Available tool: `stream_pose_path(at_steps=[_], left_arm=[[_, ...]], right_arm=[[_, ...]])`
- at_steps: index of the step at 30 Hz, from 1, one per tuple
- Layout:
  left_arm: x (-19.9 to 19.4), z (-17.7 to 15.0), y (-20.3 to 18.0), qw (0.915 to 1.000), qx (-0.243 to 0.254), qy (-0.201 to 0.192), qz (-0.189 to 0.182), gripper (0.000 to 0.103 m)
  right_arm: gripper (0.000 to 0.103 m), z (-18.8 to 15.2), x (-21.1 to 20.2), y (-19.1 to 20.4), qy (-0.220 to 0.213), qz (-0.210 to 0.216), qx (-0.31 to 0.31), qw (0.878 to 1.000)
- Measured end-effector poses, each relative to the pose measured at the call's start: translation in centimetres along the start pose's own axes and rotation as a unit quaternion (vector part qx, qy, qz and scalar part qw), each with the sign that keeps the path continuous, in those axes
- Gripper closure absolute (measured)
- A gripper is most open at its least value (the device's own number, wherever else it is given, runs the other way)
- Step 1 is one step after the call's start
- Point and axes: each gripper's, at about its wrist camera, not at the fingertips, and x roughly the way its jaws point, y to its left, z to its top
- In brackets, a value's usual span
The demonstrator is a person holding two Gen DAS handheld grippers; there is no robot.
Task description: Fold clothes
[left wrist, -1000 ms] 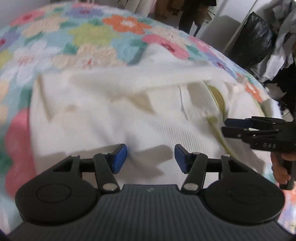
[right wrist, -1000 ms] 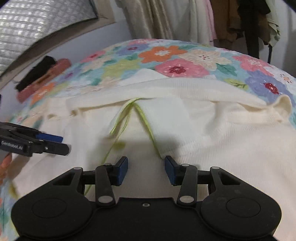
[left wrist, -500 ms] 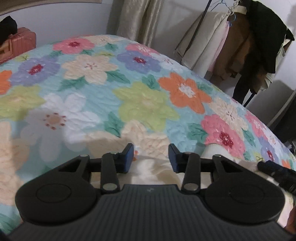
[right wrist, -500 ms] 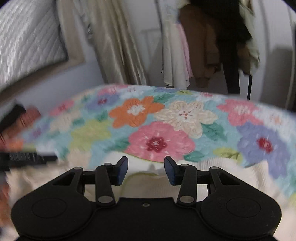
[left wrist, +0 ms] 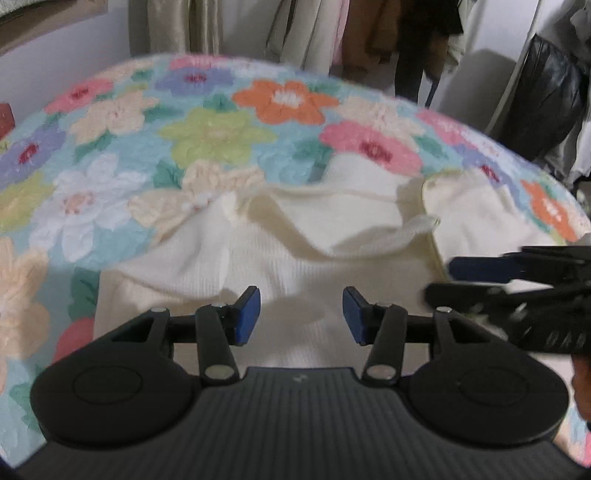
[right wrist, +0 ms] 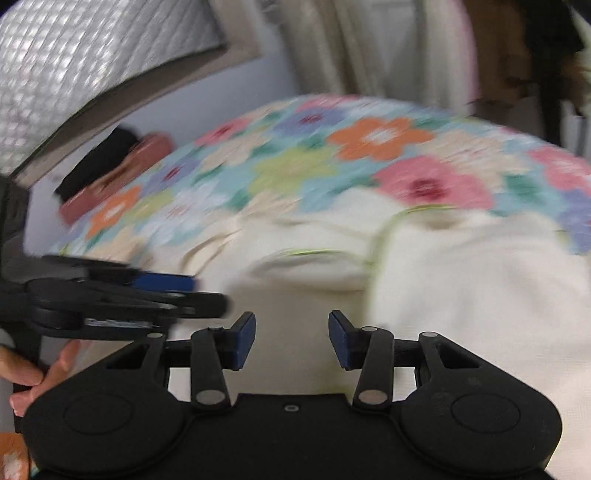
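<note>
A cream ribbed knit garment [left wrist: 295,240] with a thin green trim lies partly folded on the flowered quilt [left wrist: 214,133]. It also shows in the right wrist view [right wrist: 461,280], blurred. My left gripper [left wrist: 301,314] is open and empty, just above the garment's near part. My right gripper [right wrist: 291,339] is open and empty over the garment too. The right gripper shows from the side at the right of the left wrist view [left wrist: 517,280]. The left gripper shows at the left of the right wrist view [right wrist: 129,295].
The quilt [right wrist: 295,166] covers a bed. Hanging clothes [left wrist: 332,33] and a black bag [left wrist: 546,92] stand beyond its far side. A reddish case with a black item on it [right wrist: 110,170] lies by the wall at the far left.
Both grippers swung up toward the far side of the bed, then came back down over the garment. The garment's far part now lies folded over with new creases. Both stay open.
</note>
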Motion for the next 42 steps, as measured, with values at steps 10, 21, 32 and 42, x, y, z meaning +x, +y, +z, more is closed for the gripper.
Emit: stream_pose_path(at_steps=[10,21,32,42], left_arm=[[4.3,2.5,6.0,0.9996,0.002,0.018,0.024,0.055],[-0.9,1.2,8.5,0.9925,-0.06,-0.051,0.094,0.057],[-12.0,-11.2,8.1,0.9729,-0.217,0.012,-0.08,0.043],[-9.7,-20.9,6.1,0.9114,-0.378,0.029,-0.16,0.043]], right_arm=[[0.066,4.0,7.9,0.6,-0.003,-0.078,0.027,0.997],[0.056,2.2,-1.9,-0.3,-0.163,-0.107,0.103,0.975],[0.043,-19.1,-19.4,-1.0,-0.07,-0.093,0.223,0.968],[0.039,-25.5,-21.9,-7.9,-0.164,-0.066,0.405,0.897]])
